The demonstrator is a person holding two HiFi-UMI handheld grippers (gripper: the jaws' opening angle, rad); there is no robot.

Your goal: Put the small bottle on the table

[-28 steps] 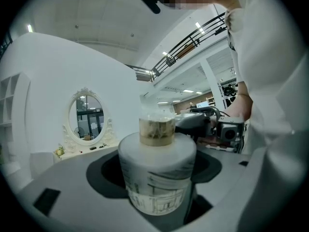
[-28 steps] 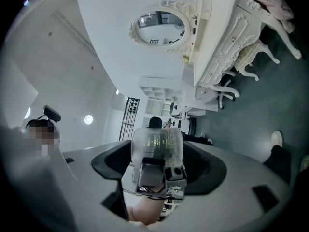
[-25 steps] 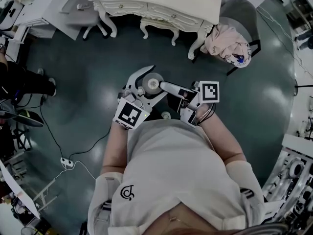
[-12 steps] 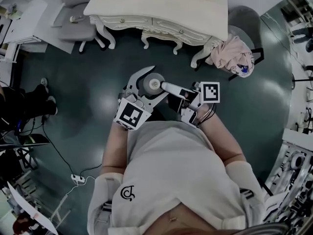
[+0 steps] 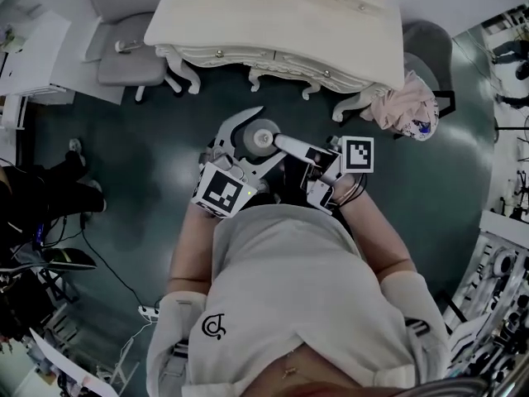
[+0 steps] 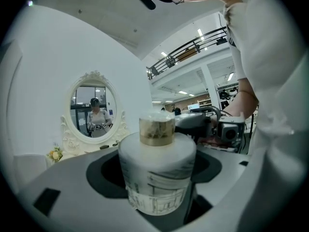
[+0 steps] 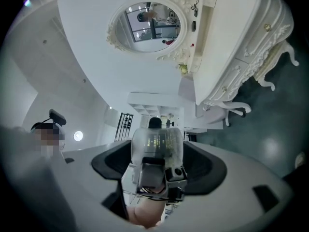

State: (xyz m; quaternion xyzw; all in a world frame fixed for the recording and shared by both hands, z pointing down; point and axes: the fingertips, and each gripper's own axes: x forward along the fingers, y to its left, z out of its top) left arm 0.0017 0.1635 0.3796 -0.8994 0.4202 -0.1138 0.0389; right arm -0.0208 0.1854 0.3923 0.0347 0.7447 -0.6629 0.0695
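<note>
**Bottle aloft, table not yet reached**

At the centre of the head view, the left gripper (image 5: pixel 252 135) clamps the small white plastic bottle (image 6: pixel 157 178) by its body. The right gripper (image 5: pixel 285 145) has its jaws closed on the bottle's gold, clear-topped cap (image 6: pixel 157 129). Nothing is placed yet. The bottle hangs over dark floor, well apart from the ornate cream dressing table (image 5: pixel 273 23) at the top of the frame, so carrying it over and setting it down remain. Its label carries fine line print, too small to read.

Dim head view, bright gripper views, strong fisheye edges
</note>
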